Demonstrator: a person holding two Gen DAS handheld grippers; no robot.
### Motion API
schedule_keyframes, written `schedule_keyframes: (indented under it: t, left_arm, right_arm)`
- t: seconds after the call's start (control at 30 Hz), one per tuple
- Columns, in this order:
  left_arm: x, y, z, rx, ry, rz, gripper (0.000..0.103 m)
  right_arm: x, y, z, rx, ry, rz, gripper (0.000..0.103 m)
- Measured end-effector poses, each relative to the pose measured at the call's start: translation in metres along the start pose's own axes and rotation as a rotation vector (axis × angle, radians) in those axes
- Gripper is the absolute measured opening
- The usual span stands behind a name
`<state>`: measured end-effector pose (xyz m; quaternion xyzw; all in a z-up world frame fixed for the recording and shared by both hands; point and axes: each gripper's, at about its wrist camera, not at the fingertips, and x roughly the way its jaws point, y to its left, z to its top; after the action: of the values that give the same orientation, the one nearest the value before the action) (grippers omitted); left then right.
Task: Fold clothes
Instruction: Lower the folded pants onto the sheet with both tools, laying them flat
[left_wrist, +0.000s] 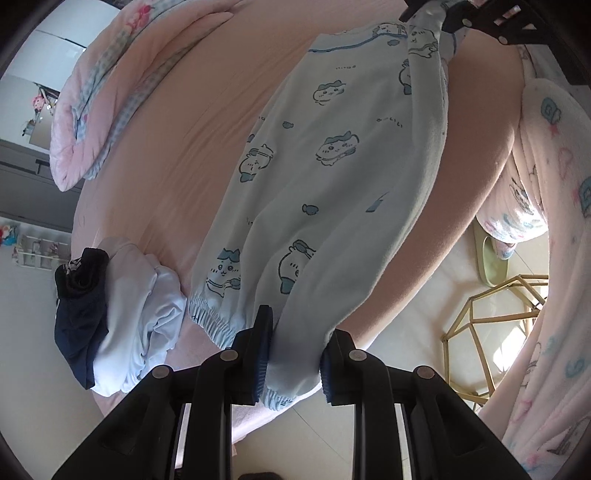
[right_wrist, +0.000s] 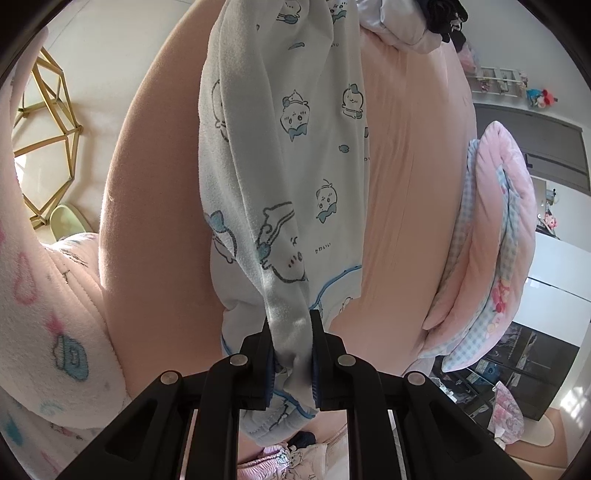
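We have the left gripper (left_wrist: 295, 354) clamped on the cuffed end of the pale blue pyjama trousers (left_wrist: 317, 177) and the right gripper (right_wrist: 291, 354) pinching their other end, stretched above the pink bed (left_wrist: 166, 155).

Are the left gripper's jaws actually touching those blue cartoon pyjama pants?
Touching. In the left wrist view, the left gripper has the cuffed end of the pyjama pants pinched between both jaws.
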<state>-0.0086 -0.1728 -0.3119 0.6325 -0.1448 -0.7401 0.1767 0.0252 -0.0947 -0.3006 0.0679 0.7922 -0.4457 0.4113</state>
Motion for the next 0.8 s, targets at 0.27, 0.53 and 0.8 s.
schedule_keyframes:
  t: [0.27, 0.53, 0.8]
  left_arm:
    - [-0.002, 0.044, 0.008, -0.211, 0.008, -0.126, 0.020]
    - [0.019, 0.075, 0.011, -0.361, 0.056, -0.272, 0.020]
    - [0.032, 0.088, 0.014, -0.375, 0.067, -0.305, 0.020]
  right_arm:
    - [0.006, -0.026, -0.002, 0.025, 0.008, -0.028, 0.013]
    - [0.015, -0.042, 0.003, 0.017, 0.006, -0.029, 0.013]
    - [0.026, -0.056, 0.006, 0.024, -0.003, -0.017, 0.013]
